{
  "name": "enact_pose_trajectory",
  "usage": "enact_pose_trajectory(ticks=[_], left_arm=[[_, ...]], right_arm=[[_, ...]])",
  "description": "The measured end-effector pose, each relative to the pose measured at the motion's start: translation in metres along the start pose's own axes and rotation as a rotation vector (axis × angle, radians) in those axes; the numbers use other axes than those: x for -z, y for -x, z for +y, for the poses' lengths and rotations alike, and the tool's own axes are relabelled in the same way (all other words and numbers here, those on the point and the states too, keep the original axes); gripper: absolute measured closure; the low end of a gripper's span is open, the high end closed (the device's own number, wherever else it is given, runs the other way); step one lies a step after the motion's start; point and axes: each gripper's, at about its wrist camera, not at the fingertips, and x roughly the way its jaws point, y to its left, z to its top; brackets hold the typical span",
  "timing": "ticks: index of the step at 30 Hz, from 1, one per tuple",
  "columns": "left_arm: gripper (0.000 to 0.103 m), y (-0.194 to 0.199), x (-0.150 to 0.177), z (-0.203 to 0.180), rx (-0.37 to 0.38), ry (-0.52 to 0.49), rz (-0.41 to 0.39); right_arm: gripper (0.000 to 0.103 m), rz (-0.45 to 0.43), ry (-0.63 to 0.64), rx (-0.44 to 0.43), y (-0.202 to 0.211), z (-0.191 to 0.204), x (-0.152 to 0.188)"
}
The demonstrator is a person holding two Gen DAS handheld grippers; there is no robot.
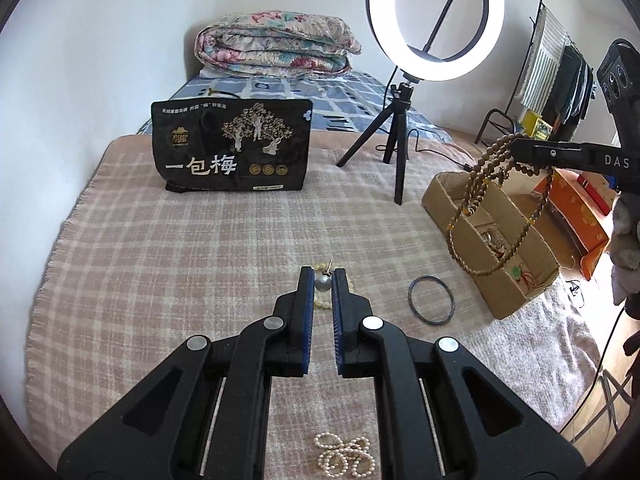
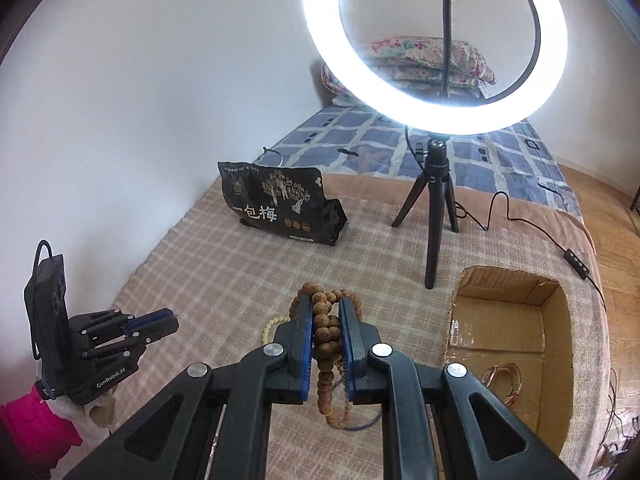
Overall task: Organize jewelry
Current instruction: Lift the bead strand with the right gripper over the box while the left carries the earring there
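My left gripper (image 1: 322,280) is shut on a grey pearl earring (image 1: 322,283) with a gold pin, just above the plaid blanket; yellowish beads lie under it. My right gripper (image 2: 326,314) is shut on a long brown wooden bead necklace (image 2: 325,336). In the left wrist view the necklace (image 1: 476,184) hangs from the right gripper (image 1: 516,148) over the open cardboard box (image 1: 460,240). The box (image 2: 500,316) holds a watch (image 2: 502,380). A dark blue bangle (image 1: 432,300) and a white pearl strand (image 1: 344,456) lie on the blanket. The left gripper (image 2: 172,316) shows at left in the right wrist view.
A lit ring light on a black tripod (image 1: 396,136) stands behind the box, its cable (image 2: 520,220) trailing right. A black snack bag (image 1: 232,146) stands at the back. A folded quilt (image 1: 276,44) lies by the wall. The bed edge and wooden floor (image 2: 616,264) are at right.
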Motion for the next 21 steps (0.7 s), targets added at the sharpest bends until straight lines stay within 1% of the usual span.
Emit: enact_pose_trajectory(ticks=[5, 11, 16, 21], left_arm=[[0.097, 0.002, -0.009, -0.031, 0.043, -0.027, -0.013], [0.097, -0.009, -0.017, -0.070, 0.096, -0.060, -0.011], [0.097, -0.025, -0.025, -0.104, 0.140, -0.084, -0.004], [0.097, -0.046, -0.031, -0.138, 0.182, -0.118, 0.011]], right_arm=[[0.093, -0.036, -0.021, 0.030, 0.028, -0.024, -0.006], [0.093, -0.066, -0.059, 0.077, 0.053, -0.065, -0.005], [0.093, -0.070, -0.078, 0.122, 0.063, -0.096, -0.003], [0.093, -0.068, -0.096, 0.167, 0.064, -0.125, 0.000]])
